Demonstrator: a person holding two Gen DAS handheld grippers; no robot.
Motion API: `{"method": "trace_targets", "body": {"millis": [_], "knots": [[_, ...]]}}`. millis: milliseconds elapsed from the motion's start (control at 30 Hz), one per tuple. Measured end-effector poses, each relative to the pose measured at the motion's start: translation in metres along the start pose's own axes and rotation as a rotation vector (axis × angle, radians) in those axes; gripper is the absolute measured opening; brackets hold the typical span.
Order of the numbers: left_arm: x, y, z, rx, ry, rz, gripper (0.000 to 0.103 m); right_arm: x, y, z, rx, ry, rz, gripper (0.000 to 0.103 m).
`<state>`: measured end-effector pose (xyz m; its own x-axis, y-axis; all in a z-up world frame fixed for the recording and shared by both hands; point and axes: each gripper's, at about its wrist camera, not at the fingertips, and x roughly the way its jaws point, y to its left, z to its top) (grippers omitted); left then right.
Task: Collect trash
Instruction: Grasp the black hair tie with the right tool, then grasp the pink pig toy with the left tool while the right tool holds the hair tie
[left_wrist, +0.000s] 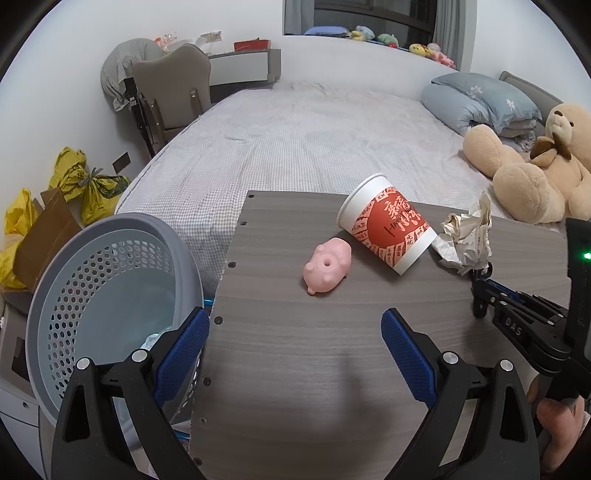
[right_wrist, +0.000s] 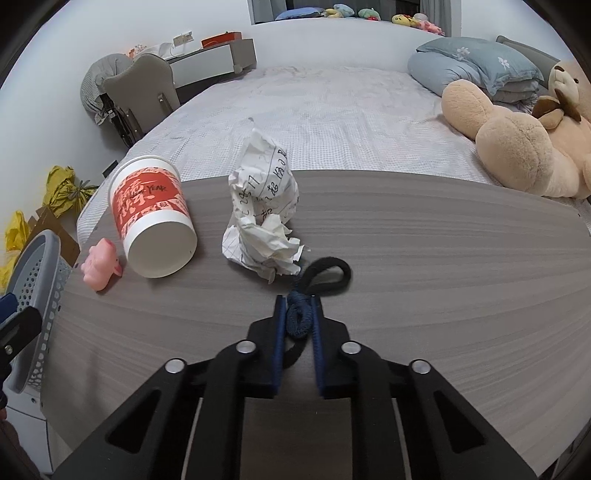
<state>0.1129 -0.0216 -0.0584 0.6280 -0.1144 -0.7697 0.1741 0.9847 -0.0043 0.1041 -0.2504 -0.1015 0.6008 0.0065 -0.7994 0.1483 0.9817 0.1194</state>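
Note:
A red and white paper cup lies on its side on the grey wooden board. A crumpled paper ball lies right of the cup. A pink pig toy lies left of the cup. My left gripper is open and empty over the board's near left part. My right gripper is shut on a dark blue fabric loop, just in front of the paper ball.
A grey perforated bin stands left of the board. A bed lies behind, with a teddy bear and blue pillows. A chair and yellow bags stand at the left.

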Motion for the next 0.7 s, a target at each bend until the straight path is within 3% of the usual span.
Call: {"method": "trace_targets", "body": {"millis": [400, 700], "knots": [[0.023, -0.01, 0.005, 0.025, 0.041, -0.001, 0.092, -0.05, -0.028, -0.024, 0.071, -0.048, 0.101, 0.011], [0.065, -0.014, 0.023, 0.015, 0.105, -0.015, 0.092, -0.054, -0.04, -0.029, 0.105, -0.056, 0.148, 0.011]]}}
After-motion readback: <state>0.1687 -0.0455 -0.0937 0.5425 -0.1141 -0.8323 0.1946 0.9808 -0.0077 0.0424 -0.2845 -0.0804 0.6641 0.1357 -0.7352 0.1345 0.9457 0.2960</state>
